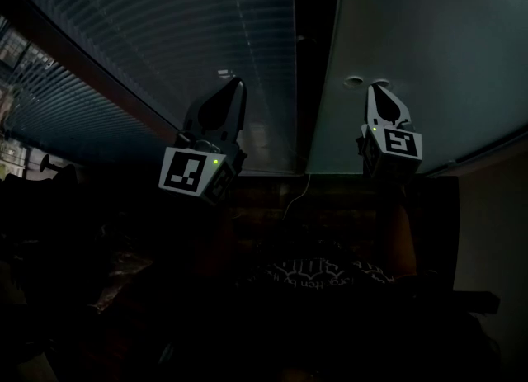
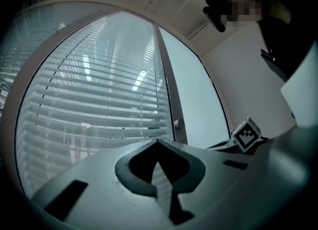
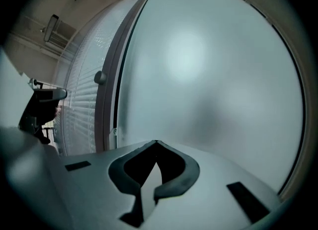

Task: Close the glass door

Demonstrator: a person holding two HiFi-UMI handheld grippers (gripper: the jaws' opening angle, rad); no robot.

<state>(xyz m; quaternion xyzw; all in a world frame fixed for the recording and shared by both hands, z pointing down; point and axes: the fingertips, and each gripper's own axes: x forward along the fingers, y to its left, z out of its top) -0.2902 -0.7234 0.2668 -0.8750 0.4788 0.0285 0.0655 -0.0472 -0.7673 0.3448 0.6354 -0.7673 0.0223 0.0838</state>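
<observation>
The frosted glass door fills the right half of the head view, and a dark upright frame parts it from a glass panel with slatted blinds. My right gripper points at the frosted pane close to its edge, jaws shut with nothing between them. A round knob sits on the frame to its left. My left gripper points at the blinds beside the frame, its jaws also shut and empty. The knob shows just right of it.
A white wall stands to the right of the door. The person's dark printed shirt and dim furniture fill the lower part of the head view. A thin cable hangs below the frame.
</observation>
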